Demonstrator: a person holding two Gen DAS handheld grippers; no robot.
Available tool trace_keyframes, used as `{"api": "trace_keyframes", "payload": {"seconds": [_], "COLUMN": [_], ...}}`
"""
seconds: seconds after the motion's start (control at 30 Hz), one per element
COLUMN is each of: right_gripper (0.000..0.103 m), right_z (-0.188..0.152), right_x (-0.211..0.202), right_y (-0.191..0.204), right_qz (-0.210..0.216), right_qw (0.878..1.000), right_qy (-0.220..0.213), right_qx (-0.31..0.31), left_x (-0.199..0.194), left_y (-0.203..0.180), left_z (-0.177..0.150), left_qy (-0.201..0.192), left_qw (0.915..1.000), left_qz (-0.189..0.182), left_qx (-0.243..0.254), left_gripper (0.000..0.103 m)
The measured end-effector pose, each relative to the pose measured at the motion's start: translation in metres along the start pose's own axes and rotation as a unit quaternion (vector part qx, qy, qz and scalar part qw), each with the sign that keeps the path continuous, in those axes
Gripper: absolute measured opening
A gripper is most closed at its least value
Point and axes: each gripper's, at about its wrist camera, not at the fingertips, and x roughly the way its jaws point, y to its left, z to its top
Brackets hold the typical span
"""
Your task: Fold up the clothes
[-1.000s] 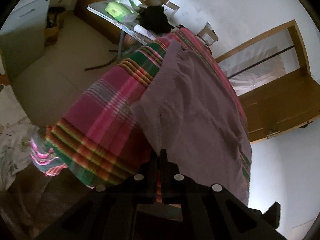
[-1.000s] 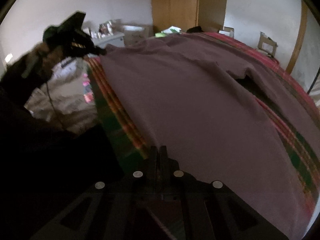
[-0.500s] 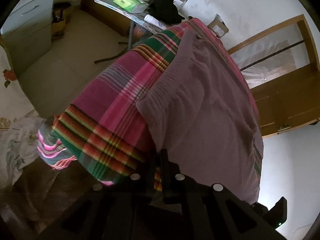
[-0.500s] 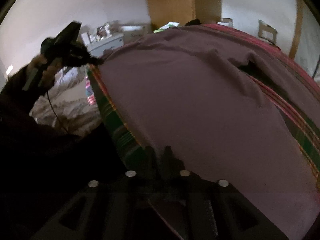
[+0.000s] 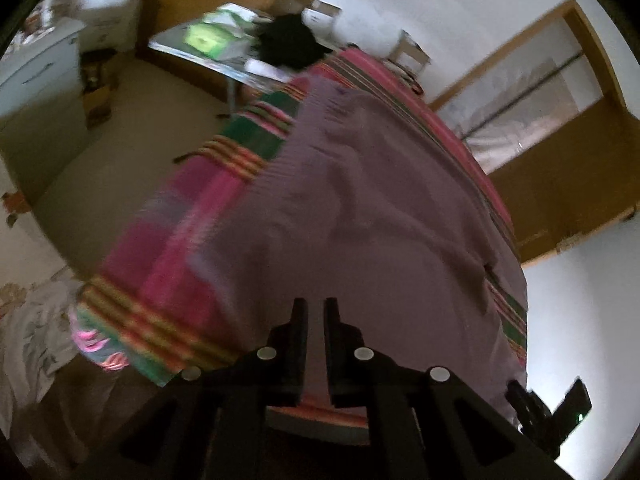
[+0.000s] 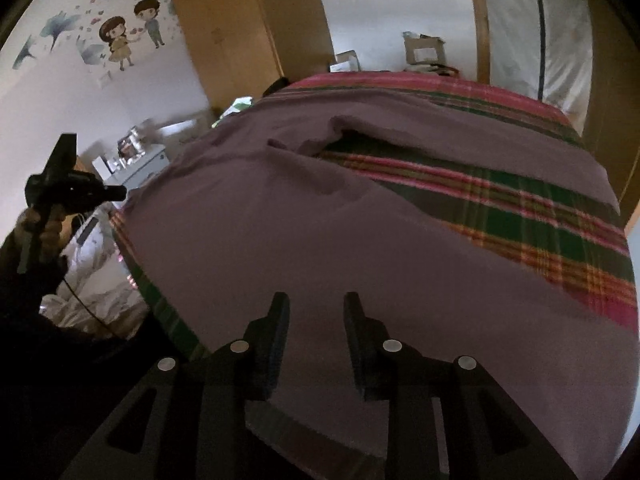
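Tilting down over purple garment (image 6: 320,220), right gripper (image 6: 316,304) opening, unloaded, left gripper (image 5: 316,308) opening, unloaded

— How do your two wrist views look?
— Dim, both of them. Your light comes from the pale walls at upper right; the lower left of the right wrist view sinks into near black.
— Any blur?
— The left wrist view smears across the plaid bedspread (image 5: 188,216) and upper left. Fisheye bending curves every edge inside a black rim.
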Motion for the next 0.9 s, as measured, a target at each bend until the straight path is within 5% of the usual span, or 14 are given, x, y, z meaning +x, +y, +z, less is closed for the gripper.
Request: {"api": "trace_keyframes", "payload": {"seconds": [0.27, 0.43, 0.6, 0.9], "right_gripper": [0.032, 0.032, 0.032, 0.033], "right_z": [0.007, 0.014, 0.049, 0.122], "right_x": [0.036, 0.037, 0.034, 0.093], "right_y": [0.005, -0.003, -0.013, -0.035], "right_qz": [0.004, -0.013, 0.031, 0.092], "right_qw": [0.999, 0.998, 0.999, 0.992], "right_qy": [0.037, 0.051, 0.019, 0.032], "right_qx": [-0.023, -0.023, 0.012, 0.085], "left_x": [0.019, 0.019, 0.009, 0.051], "left_y": [-0.018, -0.007, -0.028, -0.072], "left_z": [0.009, 0.023, 0.037, 0.055], "left_qy": [0.020, 0.024, -0.004, 0.038], "left_qw": [0.9984, 0.9989, 0.9982, 0.9961], "left_qz": [0.034, 0.037, 0.040, 0.004], "left_qx": [0.041, 0.016, 0.044, 0.079], "left_gripper": [0.007, 0.007, 0.007, 0.008]}}
